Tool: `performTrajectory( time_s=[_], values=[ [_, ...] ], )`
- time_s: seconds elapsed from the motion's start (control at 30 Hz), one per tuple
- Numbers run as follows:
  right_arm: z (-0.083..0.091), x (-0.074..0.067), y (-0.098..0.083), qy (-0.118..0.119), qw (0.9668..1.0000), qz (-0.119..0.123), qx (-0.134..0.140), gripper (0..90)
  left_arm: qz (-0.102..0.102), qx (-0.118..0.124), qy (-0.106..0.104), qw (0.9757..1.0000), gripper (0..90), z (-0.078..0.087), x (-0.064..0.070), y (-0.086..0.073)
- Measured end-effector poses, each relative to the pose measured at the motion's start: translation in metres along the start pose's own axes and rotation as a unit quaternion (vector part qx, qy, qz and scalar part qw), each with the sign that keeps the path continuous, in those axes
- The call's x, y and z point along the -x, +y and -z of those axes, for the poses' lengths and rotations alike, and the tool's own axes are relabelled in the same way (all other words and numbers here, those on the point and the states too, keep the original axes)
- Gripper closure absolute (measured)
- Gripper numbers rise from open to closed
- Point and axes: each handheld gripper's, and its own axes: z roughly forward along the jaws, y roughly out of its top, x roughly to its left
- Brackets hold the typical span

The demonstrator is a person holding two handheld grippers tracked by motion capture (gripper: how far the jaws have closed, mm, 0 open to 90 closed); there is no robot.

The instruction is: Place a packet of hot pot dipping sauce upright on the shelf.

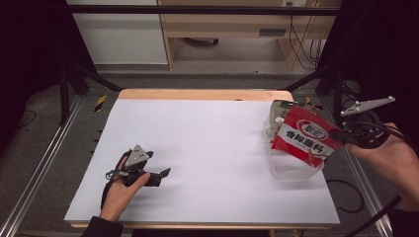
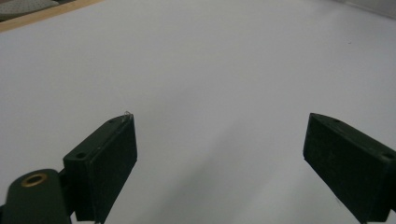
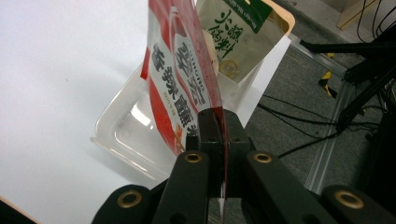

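working at a white counter (image 1: pixel 207 148) with a wooden far edge, dark floor and metal rails around it, we pinch a red sauce packet (image 1: pixel 306 136) by its edge in our right gripper (image 3: pixel 219 135), fingers pressed together on it. it hangs tilted over a clear tray (image 1: pixel 291 170), long axis slanting. our left gripper (image 2: pixel 219 154) rests, fingers spread.

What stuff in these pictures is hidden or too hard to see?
- Pale green packet: in the high view the red sauce packet covers most of it.
- Clear plastic tray: its inside is partly behind the red packet in both the high view and the right gripper view.
- Red packet's small print: too tiny and blurred in the high view.
- Right claw: its pads are hidden by the packet edge they pinch.
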Motion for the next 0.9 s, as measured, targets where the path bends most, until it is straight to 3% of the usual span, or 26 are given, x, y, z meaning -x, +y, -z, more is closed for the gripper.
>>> performTrajectory(
  time_s=[0.3,0.5,0.57,0.7,0.8,0.9],
  values=[
    [-0.033,-0.005,-0.003,0.019,0.9997,0.002,-0.016,89.8,0.001,0.000,0.000,1.0000,9.7,0.000,-0.001,-0.001],
    [-0.035,0.004,-0.014,0.019,0.9998,-0.005,-0.003,86.0,-0.001,-0.003,0.000,1.0000,9.7,-0.001,-0.001,-0.001],
    [-0.035,0.005,-0.017,0.020,0.9997,-0.007,0.007,78.3,-0.002,-0.005,0.001,1.0000,9.7,-0.001,0.000,-0.001],
    [-0.029,0.003,-0.015,-0.003,0.9986,0.010,0.051,51.8,-0.001,-0.005,0.002,1.0000,9.7,-0.001,0.000,-0.001],
    [-0.019,-0.005,-0.008,-0.029,0.9950,0.023,0.093,39.5,-0.001,-0.006,0.003,1.0000,9.7,-0.001,0.000,-0.002],
    [-0.009,-0.017,0.001,-0.036,0.9906,0.029,0.129,31.3,-0.002,-0.006,0.004,1.0000,9.7,-0.001,-0.001,-0.002]
  ],
)
